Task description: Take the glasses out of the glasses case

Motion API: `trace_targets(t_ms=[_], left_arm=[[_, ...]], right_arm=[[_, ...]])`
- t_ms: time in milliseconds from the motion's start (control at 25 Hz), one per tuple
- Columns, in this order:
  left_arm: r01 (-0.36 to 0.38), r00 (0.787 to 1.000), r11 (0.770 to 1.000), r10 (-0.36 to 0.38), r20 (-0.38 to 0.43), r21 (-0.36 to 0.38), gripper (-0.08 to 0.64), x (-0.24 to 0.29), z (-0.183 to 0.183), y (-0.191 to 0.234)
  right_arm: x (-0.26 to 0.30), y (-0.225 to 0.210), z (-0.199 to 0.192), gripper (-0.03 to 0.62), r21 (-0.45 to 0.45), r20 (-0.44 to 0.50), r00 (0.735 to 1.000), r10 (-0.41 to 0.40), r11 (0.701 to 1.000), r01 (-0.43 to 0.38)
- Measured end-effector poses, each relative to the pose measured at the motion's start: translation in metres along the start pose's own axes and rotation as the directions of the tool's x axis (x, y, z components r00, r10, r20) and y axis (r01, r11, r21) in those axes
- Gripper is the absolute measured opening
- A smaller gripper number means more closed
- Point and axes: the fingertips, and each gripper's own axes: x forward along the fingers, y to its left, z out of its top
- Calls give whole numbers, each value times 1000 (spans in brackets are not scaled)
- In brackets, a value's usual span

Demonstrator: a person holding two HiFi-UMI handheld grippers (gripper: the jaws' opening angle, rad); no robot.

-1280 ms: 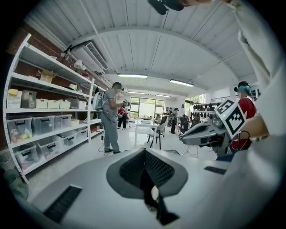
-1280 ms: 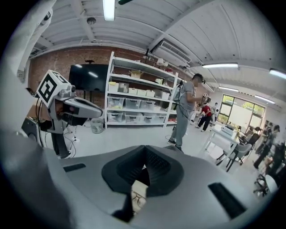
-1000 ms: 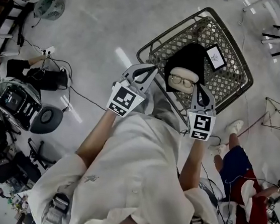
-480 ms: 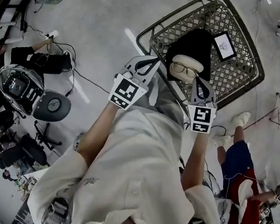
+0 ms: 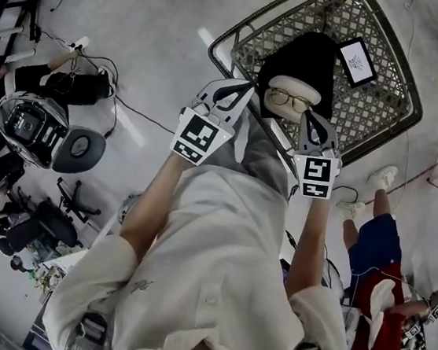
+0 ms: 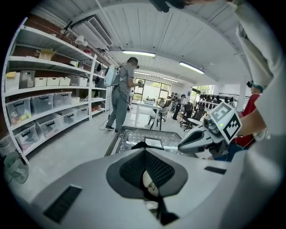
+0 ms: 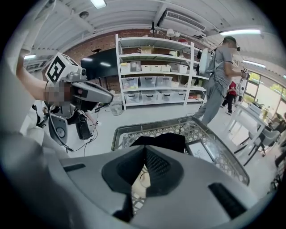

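Jaws clenched empty on left gripper [image 5: 244,86] and right gripper [image 5: 312,114]. Dark-rimmed glasses [image 5: 289,100] resting in open cream glasses case [image 5: 309,88], black cloth [image 5: 308,58], twelve o'clock. Nearer the right tips than a second ago.

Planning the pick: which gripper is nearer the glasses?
Right. The right gripper is just below and right of the glasses; the left gripper is farther off, to their left.

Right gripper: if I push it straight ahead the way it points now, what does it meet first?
Probably the open glasses case holding the glasses. The right gripper, jaws shut, looks just short of it, though depth is unclear.
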Motion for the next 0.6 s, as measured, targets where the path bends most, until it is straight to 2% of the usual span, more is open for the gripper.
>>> trace_targets(t_ms=[600], left_arm=[[57,996,998,-60,-71,-33,12,41,-38,-19]], right_arm=[[39,3,-37,8,-58,-105,991,82,994,-88]])
